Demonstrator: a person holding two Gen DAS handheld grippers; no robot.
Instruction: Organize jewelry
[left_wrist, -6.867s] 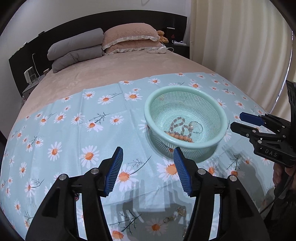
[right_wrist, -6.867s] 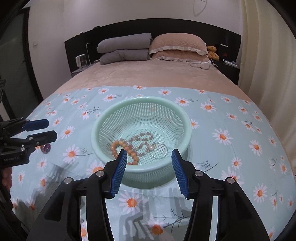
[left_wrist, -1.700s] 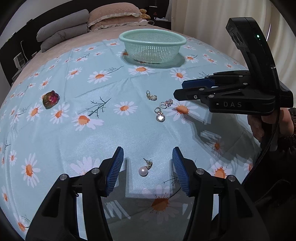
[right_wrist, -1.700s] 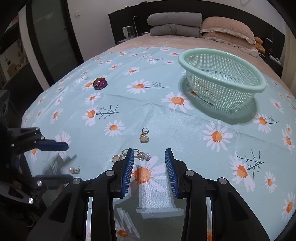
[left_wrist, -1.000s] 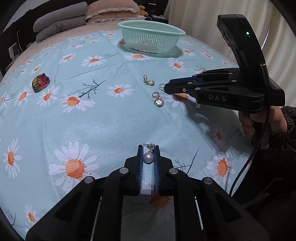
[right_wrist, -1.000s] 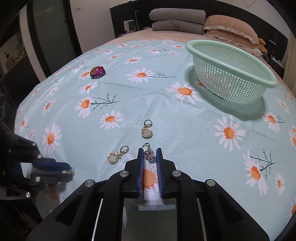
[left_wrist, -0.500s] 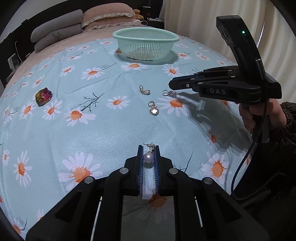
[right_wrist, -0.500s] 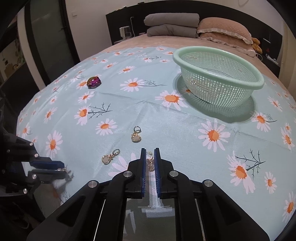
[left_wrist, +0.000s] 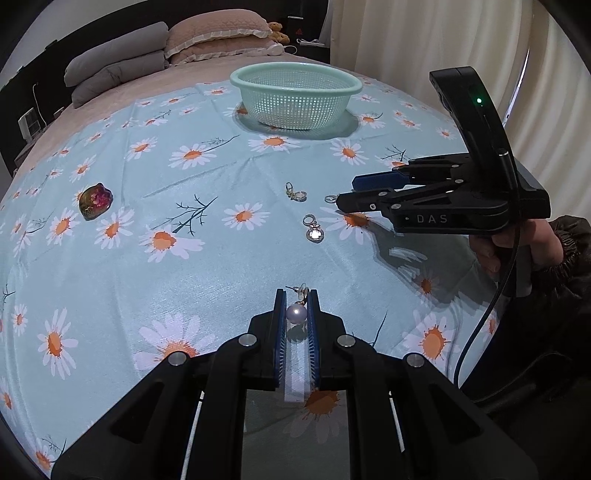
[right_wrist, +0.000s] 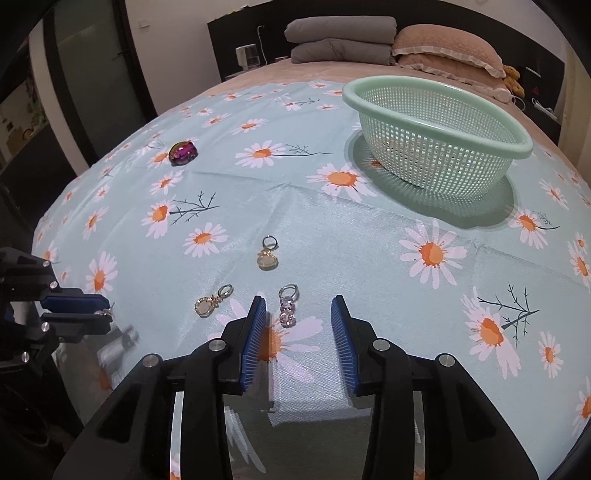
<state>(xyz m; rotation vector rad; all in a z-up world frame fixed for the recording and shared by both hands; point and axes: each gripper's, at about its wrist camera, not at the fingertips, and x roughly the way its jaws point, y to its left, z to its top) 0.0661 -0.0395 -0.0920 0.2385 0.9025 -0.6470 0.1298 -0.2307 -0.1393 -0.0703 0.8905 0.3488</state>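
**A:** Your left claw (left_wrist: 296, 300) was clamped on the pearl earring (left_wrist: 296, 313), the pearl pinched between its 2 pads and the hook poking out ahead. Your right claw (right_wrist: 298, 309) stood apart, with the crystal earring (right_wrist: 286, 306) lying on the daisy cloth (right_wrist: 354, 236) between its fingertips.

**B:** So what should you have done?

**A:** Lower the right claw straight, close on the crystal drop itself rather than the thin hoop, then carry both to the green basket (right_wrist: 436, 122), far ahead and to the right of it.

**B:** Did the views differ?

**A:** Yes. Only the right wrist view showed that gap clearly; the left view showed the pearl's seating.
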